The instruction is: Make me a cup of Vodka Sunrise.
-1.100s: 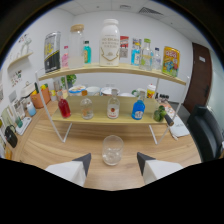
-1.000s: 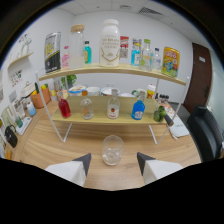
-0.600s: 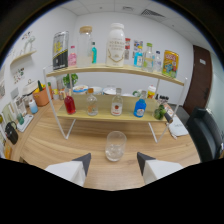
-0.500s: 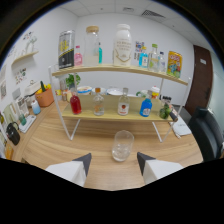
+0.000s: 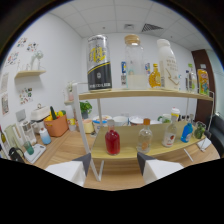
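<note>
Gripper view: parted jaws below red-filled bottle (image 5: 112, 142), clear bottle (image 5: 144, 140) possibly empty.

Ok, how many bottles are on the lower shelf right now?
4 clearly: red bottle just beyond the fingers, clear bottle beside it, white-labelled bottle and blue bottle farther along. Others may be hidden.
</note>
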{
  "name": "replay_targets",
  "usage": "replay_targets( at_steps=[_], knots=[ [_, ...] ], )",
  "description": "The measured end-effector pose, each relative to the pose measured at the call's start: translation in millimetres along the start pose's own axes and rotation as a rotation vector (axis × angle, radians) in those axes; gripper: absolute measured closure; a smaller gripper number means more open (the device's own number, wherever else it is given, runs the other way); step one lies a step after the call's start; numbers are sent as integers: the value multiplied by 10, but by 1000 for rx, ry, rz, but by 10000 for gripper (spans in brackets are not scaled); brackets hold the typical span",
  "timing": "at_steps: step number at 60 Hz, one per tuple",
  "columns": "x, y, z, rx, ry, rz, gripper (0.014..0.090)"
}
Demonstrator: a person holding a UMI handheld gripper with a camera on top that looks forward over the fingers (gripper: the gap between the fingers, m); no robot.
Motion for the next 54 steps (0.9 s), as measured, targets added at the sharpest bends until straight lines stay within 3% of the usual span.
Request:
replay_targets(
  at_steps=[14,18,33,54],
  knots=[
    [-46,-172,632,33,21,-33,195],
    [-68,-135,778,22,15,-27,236],
    [-33,-66,1014,19,46,-60,684],
    [-65,-165,778,64,9,-113,698]
  ],
)
